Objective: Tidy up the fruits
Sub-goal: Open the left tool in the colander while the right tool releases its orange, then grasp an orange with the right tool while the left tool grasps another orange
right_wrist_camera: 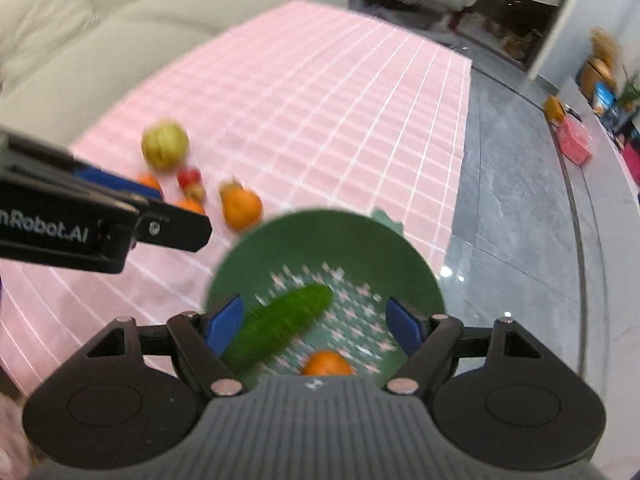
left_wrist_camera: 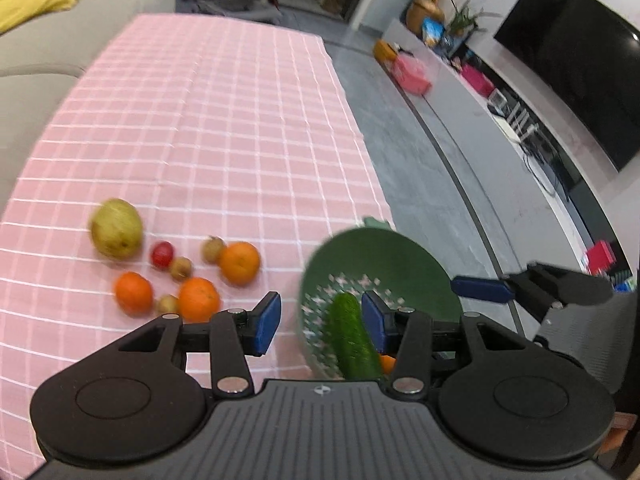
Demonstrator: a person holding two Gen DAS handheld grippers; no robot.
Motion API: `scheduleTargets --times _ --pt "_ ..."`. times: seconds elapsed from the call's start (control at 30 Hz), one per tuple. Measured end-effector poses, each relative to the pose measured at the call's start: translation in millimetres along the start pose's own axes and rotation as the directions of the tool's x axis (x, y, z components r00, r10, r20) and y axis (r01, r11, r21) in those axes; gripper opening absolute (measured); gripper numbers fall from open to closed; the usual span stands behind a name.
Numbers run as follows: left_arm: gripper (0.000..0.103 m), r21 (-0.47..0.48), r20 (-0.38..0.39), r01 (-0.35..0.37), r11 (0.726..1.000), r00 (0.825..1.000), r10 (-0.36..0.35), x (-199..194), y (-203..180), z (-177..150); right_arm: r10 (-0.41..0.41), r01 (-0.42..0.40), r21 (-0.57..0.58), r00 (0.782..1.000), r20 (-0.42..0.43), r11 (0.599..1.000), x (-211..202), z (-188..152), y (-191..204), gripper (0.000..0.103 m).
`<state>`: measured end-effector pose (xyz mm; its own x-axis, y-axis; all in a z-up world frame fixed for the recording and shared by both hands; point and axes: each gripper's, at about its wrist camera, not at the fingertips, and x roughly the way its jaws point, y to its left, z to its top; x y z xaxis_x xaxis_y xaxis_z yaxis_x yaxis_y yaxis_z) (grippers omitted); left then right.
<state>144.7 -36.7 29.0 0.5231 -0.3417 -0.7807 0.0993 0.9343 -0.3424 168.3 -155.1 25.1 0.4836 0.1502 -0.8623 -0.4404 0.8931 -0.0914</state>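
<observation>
1. The left claw point(left_wrist_camera: 318, 322) stood open with nothing between its blue pads, above the near edge of the worktop point(left_wrist_camera: 208, 128). The right claw point(right_wrist_camera: 314, 326) was open too and empty, poised over the green colander point(right_wrist_camera: 324, 240).
2. In the colander, at the near right of the worktop, lay a cucumber point(right_wrist_camera: 284, 322) and one orange point(right_wrist_camera: 326, 362). I judged these two as sorted already.
3. Left of the colander a loose cluster waited on the pink checked cloth: three oranges, the nearest point(left_wrist_camera: 199, 298) just beyond the left claw, a red fruit point(left_wrist_camera: 162, 254), three small brownish fruits point(left_wrist_camera: 181, 268), and farthest a yellow-green pear point(left_wrist_camera: 116, 228).
4. So the task looked early; most fruit was still to be moved, as far as I could judge.
5. The far half of the cloth was bare. Beyond it were a beige sofa point(left_wrist_camera: 48, 52) on the left, a grey tiled floor point(left_wrist_camera: 404, 140), and on the right a low cabinet under a dark television point(left_wrist_camera: 572, 64).
</observation>
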Motion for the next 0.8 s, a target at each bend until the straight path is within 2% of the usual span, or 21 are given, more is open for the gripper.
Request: scheduleTargets --times 0.17,0.4,0.57,0.73,0.8 --pt "0.054 -0.058 0.079 -0.001 0.998 0.997 0.006 -17.5 26.8 -1.4 0.028 -0.037 0.100 0.996 0.081 0.994 -5.7 2.1 19.2 0.075" --pt "0.054 -0.150 0.152 -0.011 0.989 0.988 0.034 -26.5 68.7 -9.9 0.052 -0.071 0.130 0.988 0.146 0.989 2.6 7.8 50.0 0.075" --pt "0.054 -0.192 0.139 -0.020 0.981 0.989 0.048 -22.2 98.4 -19.6 0.078 -0.091 0.067 0.981 0.179 0.994 11.8 11.8 68.6 0.073" --pt "0.052 -0.221 0.098 -0.050 0.974 0.993 0.073 -13.0 118.4 -27.1 0.112 -0.115 0.006 0.977 0.180 0.993 26.4 13.7 80.2 0.065" --pt "0.052 -0.211 0.084 -0.063 0.975 0.993 0.083 -8.2 120.5 -27.9 0.125 -0.125 -0.012 0.977 0.171 0.992 34.8 15.2 83.1 0.059"
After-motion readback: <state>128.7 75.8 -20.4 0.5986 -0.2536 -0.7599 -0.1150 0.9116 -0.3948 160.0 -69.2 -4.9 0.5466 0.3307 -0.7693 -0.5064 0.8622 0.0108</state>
